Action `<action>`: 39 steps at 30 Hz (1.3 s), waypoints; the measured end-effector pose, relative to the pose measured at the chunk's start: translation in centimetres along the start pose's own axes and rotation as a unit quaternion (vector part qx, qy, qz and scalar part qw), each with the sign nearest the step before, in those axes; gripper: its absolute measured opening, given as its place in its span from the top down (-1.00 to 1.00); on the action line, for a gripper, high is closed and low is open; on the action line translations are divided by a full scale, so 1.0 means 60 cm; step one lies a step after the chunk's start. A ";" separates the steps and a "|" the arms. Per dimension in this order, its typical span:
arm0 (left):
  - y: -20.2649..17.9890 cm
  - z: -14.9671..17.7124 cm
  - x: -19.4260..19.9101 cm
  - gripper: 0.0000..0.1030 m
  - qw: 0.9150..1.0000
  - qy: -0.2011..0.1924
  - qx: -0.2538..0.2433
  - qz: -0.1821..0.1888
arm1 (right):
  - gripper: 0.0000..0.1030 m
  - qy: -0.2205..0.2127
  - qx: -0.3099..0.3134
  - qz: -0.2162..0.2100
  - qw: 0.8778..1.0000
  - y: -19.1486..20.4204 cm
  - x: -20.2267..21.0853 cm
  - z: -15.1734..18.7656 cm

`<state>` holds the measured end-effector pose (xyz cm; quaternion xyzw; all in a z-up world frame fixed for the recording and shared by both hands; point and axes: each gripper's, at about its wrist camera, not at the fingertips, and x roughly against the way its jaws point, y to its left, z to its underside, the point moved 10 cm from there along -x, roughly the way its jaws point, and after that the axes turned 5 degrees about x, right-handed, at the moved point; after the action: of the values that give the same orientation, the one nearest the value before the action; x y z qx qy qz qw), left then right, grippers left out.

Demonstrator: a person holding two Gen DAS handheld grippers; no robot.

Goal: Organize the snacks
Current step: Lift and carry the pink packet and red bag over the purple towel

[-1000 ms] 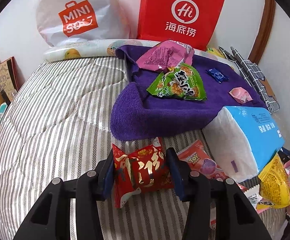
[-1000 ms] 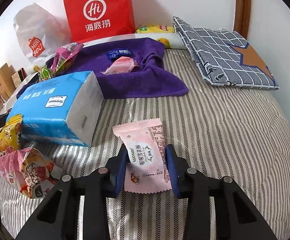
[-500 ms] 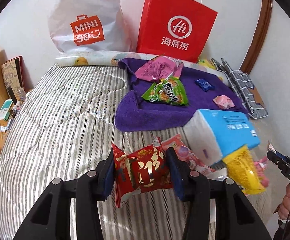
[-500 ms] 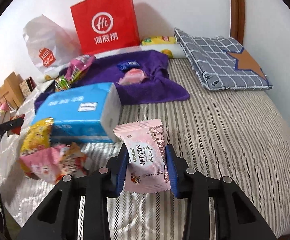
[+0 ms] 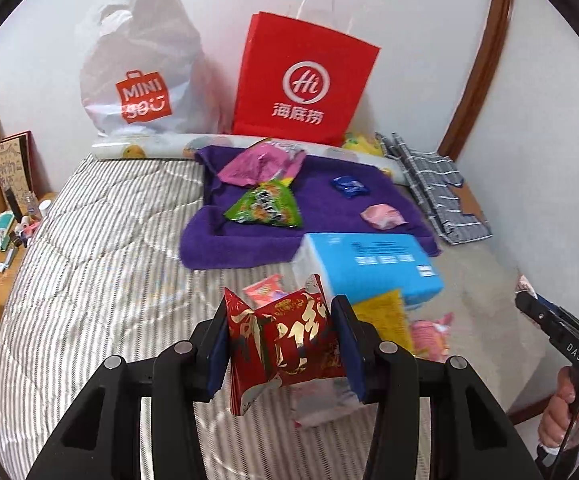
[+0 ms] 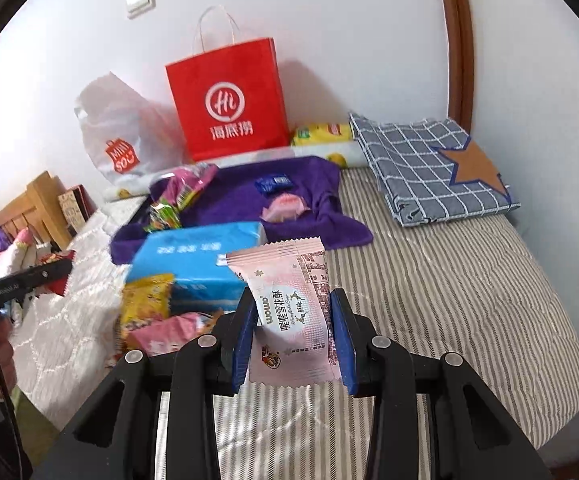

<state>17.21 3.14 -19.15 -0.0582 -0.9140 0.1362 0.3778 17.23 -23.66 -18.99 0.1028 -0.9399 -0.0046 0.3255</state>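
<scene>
The left hand-held gripper (image 5: 281, 344) is pinching a red packet (image 5: 285, 340) between its pads and holding it above the near edge of the bed (image 5: 101, 248), while the right hand-held gripper (image 6: 294, 336) is clamping a pink packet (image 6: 289, 312) above the striped cover, near the tissue pack (image 6: 197, 260). Both snacks are being carried, so the step in hand looks like transport. The next move is likely calling for bringing each packet over the purple towel (image 5: 329, 208) at the far edge, where other snacks are lying, and setting it on a bare patch before loosening the grip.
</scene>
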 end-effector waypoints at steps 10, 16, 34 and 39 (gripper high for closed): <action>-0.047 -0.011 0.030 0.13 1.000 -0.015 -0.010 0.020 | 0.29 -0.016 -0.011 0.000 1.000 0.005 0.032 -0.027; -0.062 -0.020 0.029 0.13 0.999 -0.019 -0.014 0.026 | 0.29 -0.028 -0.012 -0.009 1.000 0.015 0.039 -0.046; -0.089 -0.068 -0.029 0.13 0.999 -0.020 -0.015 0.044 | 0.29 -0.037 -0.015 -0.051 0.998 0.064 -0.031 -0.108; -0.078 -0.090 -0.059 0.13 0.999 -0.020 -0.013 0.041 | 0.29 -0.034 -0.016 -0.059 0.998 0.066 -0.067 -0.131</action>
<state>23.51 -0.99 -16.52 -0.0980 -0.9197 0.1414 0.3530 24.36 -18.55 -14.96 0.1526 -0.9425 -0.0422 0.2942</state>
